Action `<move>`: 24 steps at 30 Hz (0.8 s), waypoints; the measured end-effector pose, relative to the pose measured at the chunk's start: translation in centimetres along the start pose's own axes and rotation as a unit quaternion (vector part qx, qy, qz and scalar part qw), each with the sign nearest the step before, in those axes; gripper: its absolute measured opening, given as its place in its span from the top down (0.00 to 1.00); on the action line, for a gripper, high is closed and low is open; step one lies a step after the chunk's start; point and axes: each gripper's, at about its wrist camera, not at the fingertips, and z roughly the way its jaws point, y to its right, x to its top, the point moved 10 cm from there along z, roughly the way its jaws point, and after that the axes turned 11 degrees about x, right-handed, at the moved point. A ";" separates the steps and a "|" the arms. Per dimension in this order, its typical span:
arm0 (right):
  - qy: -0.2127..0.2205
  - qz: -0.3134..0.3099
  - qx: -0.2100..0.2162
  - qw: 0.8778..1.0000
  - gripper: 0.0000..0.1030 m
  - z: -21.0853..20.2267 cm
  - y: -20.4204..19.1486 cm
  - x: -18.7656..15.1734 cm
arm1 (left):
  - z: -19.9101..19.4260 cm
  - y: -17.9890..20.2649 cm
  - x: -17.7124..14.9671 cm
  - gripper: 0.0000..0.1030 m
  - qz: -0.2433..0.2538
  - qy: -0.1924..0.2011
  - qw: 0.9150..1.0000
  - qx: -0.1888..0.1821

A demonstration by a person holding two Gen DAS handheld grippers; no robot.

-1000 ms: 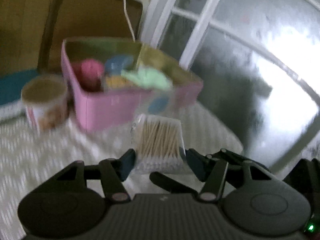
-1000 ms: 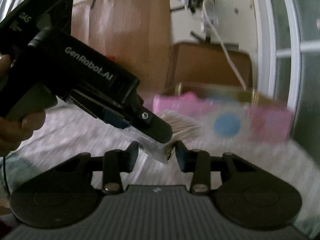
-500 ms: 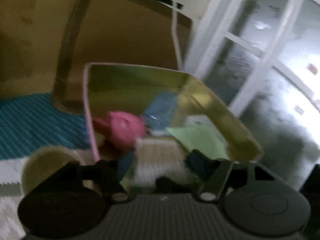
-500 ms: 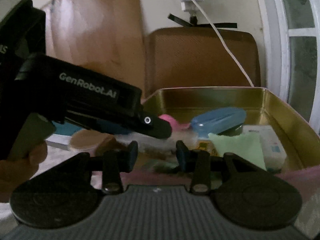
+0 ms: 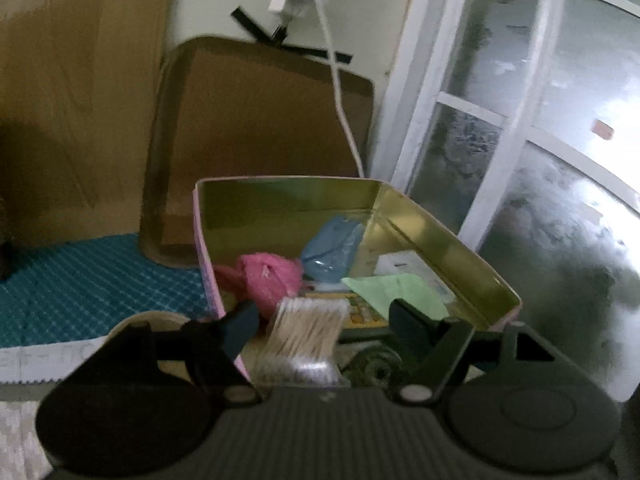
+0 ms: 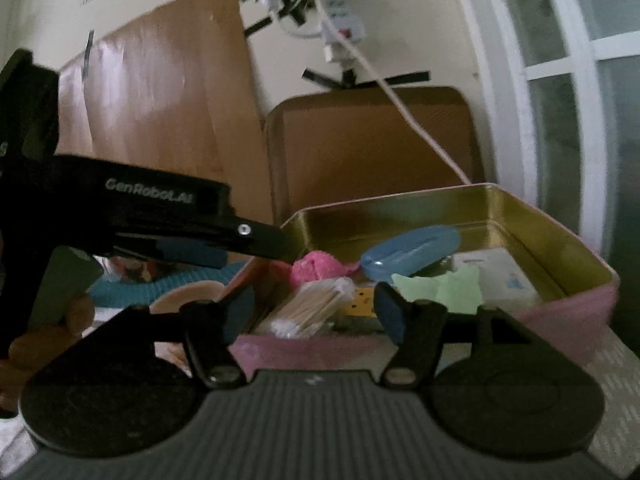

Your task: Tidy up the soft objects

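Left wrist view: left gripper (image 5: pixel 318 322) spread wide, gripping nothing. Bag of cotton swabs (image 5: pixel 306 334) lying between the fingers but touching neither, at the near left corner of the pink tin (image 5: pixel 436 224). Behind it, left to right: pink puff (image 5: pixel 268 276), blue case (image 5: pixel 332 248), green cloth (image 5: pixel 396 290). Right wrist view: right gripper (image 6: pixel 316 312) equally wide apart, holding nothing; swabs (image 6: pixel 316 306) just past the fingertips, inside the tin's near edge.
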 end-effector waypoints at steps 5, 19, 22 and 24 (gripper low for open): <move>0.008 0.011 -0.022 1.000 0.33 -3.4 -0.3 -1.1 | -3.1 0.8 -1.8 0.26 0.024 0.007 1.000 0.010; -0.003 0.097 -0.056 0.994 0.22 -9.4 -2.4 -5.6 | -9.7 -1.3 -8.0 0.00 0.062 0.031 0.995 0.077; -0.003 0.119 -0.052 0.991 0.21 -10.2 -3.0 -6.3 | -10.8 -2.0 -9.3 0.00 0.070 0.033 0.992 0.096; -0.003 0.134 -0.051 0.990 0.21 -10.5 -3.5 -6.6 | -11.3 -2.3 -10.2 0.00 0.077 0.030 0.991 0.108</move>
